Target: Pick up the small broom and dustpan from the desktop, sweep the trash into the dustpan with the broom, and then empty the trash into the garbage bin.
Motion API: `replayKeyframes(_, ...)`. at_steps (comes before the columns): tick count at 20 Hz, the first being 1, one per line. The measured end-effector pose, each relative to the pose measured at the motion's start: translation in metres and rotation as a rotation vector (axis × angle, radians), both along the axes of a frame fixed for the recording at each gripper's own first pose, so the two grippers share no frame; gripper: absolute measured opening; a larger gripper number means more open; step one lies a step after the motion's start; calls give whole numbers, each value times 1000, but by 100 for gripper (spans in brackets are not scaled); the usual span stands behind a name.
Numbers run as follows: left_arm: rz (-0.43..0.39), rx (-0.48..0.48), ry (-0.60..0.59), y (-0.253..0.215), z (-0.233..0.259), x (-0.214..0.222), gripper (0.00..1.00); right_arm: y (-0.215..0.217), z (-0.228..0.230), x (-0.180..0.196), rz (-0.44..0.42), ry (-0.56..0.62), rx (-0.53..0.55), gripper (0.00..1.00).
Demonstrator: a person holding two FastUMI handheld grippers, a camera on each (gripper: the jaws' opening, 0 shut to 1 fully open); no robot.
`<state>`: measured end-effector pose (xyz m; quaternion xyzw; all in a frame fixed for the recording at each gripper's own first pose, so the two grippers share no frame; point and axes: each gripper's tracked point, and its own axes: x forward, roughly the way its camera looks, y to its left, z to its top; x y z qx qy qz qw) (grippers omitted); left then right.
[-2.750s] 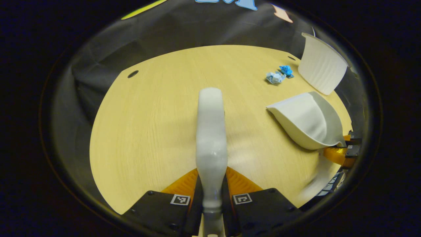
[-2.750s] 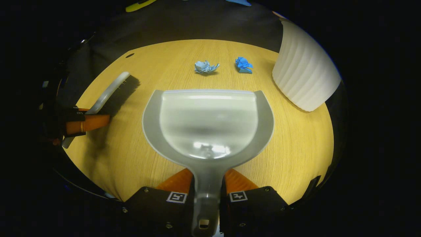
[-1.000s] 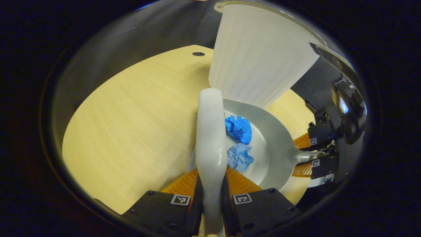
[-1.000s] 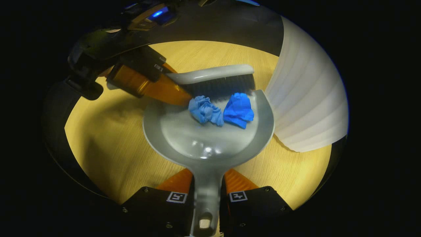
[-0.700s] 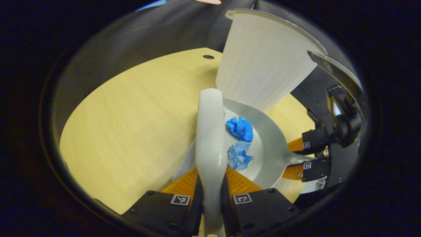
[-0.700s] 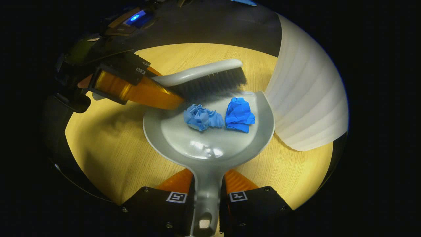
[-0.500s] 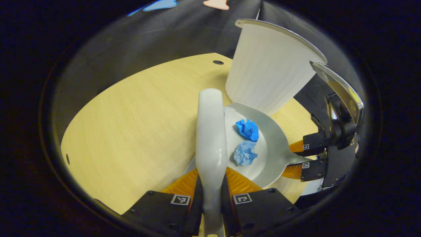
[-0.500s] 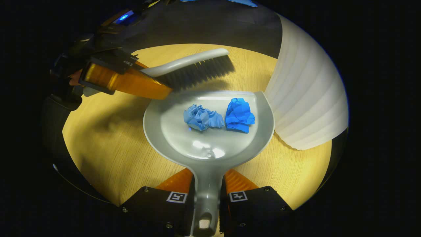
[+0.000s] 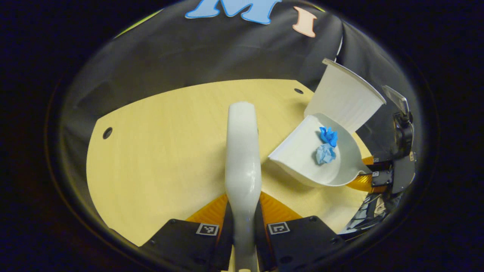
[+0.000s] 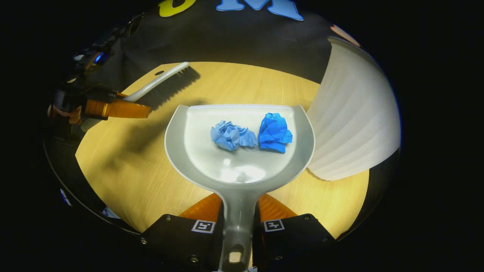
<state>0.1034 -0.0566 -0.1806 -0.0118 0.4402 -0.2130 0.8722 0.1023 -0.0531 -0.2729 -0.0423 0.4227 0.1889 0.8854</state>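
My right gripper (image 10: pixel 237 211) is shut on the handle of the grey dustpan (image 10: pixel 211 166), which is lifted off the table. Two crumpled paper balls lie in its pan, a pale blue one (image 10: pixel 230 136) and a darker blue one (image 10: pixel 275 132). The white ribbed garbage bin (image 10: pixel 351 121) stands just right of the pan. My left gripper (image 9: pixel 243 211) is shut on the white broom (image 9: pixel 242 151), whose back runs straight ahead. From the right gripper view the broom (image 10: pixel 162 85) hangs at the far left, bristles down. In the left gripper view the dustpan (image 9: pixel 302 158) tilts beside the bin (image 9: pixel 342 100).
The round wooden table (image 9: pixel 162 143) has small dark holes near its rim (image 9: pixel 107 133). Black cloth walls close in behind it. A hand (image 10: pixel 60 113) holds the left gripper at the far left of the right gripper view.
The broom has pulled back to the left, away from the dustpan. The dustpan has risen off the table with both paper balls in it, next to the bin.
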Motion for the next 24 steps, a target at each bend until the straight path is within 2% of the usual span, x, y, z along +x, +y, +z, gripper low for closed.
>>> replayKeyframes(2, 54, 6, 9, 24, -1, -8, 31, 0, 0, 1, 11, -2, 35, 32)
replayKeyframes(4, 113, 15, 21, 45, -4, -16, 36, -2, 0, 3, 23, -8, 87, 32)
replayKeyframes(5, 152, 14, 32, 56, -6, -26, 33, -2, -1, 3, 24, -19, 112, 32)
replayKeyframes(10, 233, 4, 62, 68, -17, -38, 35, 4, -6, 7, -12, -82, 272, 32)
replayKeyframes(13, 252, -3, 77, 68, -22, -42, 35, 8, -6, 10, -108, -101, 390, 32)
replayKeyframes(16, 258, -3, 93, 68, -24, -52, 35, 2, 15, 18, -271, -115, 523, 32)
replayKeyframes(18, 254, 6, 100, 68, -28, -54, 35, 4, 22, 25, -387, -131, 647, 32)
replayKeyframes(21, 226, 21, 101, 59, -29, -60, 35, 15, 35, 33, -534, -116, 950, 32)
replayKeyframes(24, 203, 21, 104, 51, -29, -64, 35, 15, 51, 38, -612, -100, 1128, 31)
